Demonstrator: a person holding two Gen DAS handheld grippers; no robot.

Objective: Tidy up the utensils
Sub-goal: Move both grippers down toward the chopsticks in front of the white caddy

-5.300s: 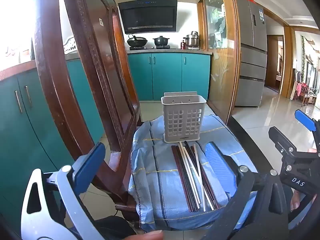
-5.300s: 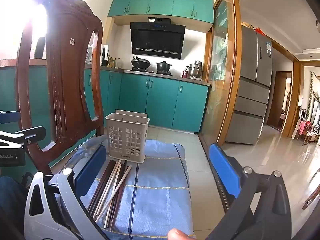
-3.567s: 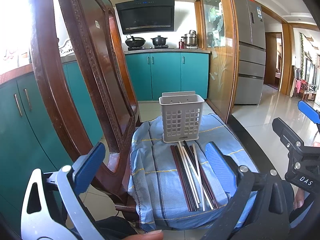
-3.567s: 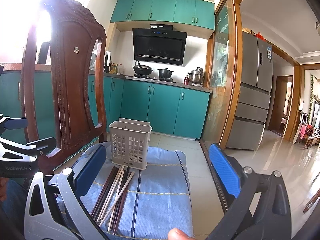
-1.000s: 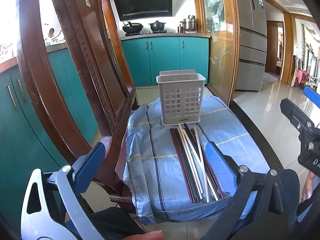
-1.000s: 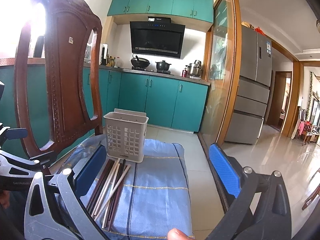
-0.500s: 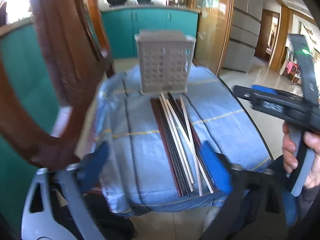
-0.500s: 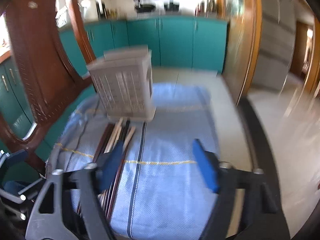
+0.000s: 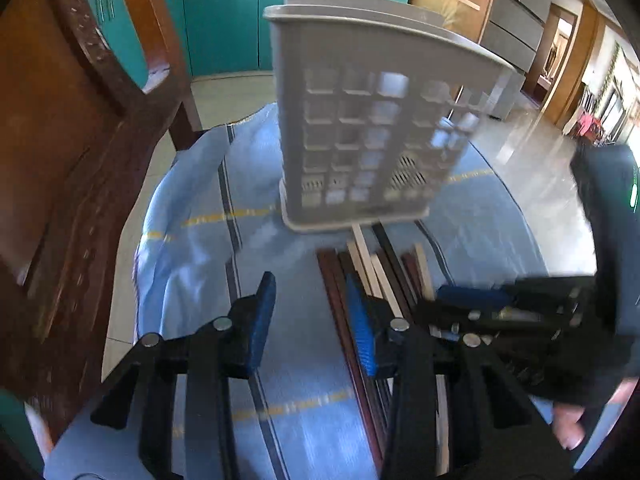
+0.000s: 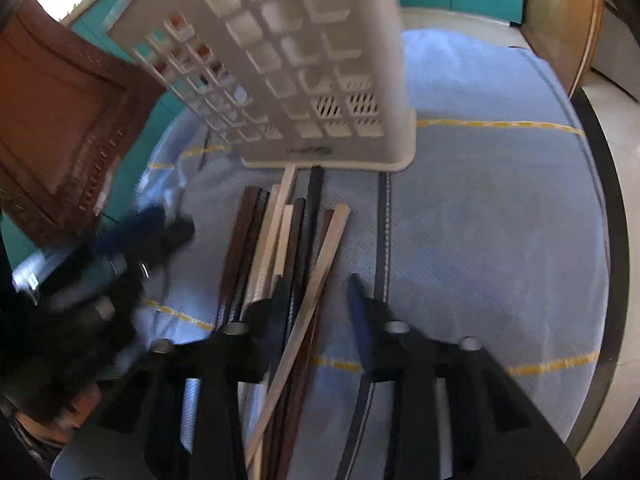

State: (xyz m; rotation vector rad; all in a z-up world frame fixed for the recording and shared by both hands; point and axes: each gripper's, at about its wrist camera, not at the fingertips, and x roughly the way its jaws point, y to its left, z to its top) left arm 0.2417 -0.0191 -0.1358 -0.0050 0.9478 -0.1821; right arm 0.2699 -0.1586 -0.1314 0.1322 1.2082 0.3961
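A bundle of dark and pale chopsticks lies on a blue cloth, their far ends against a grey perforated utensil basket. My left gripper is open and empty, low over the cloth just left of the bundle. My right gripper is open, low over the near part of the chopsticks, with a pale one and dark ones between its fingers. The basket stands just beyond. The right gripper also shows in the left wrist view; the left one shows blurred in the right wrist view.
A carved dark wooden chair back rises close on the left. The cloth-covered seat ends at a dark rim on the right, with tiled floor beyond. Teal cabinets stand behind.
Both grippers have dropped down and forward to the cloth, and their fingers have narrowed. The right one has come over the chopsticks; the left one has come beside them.
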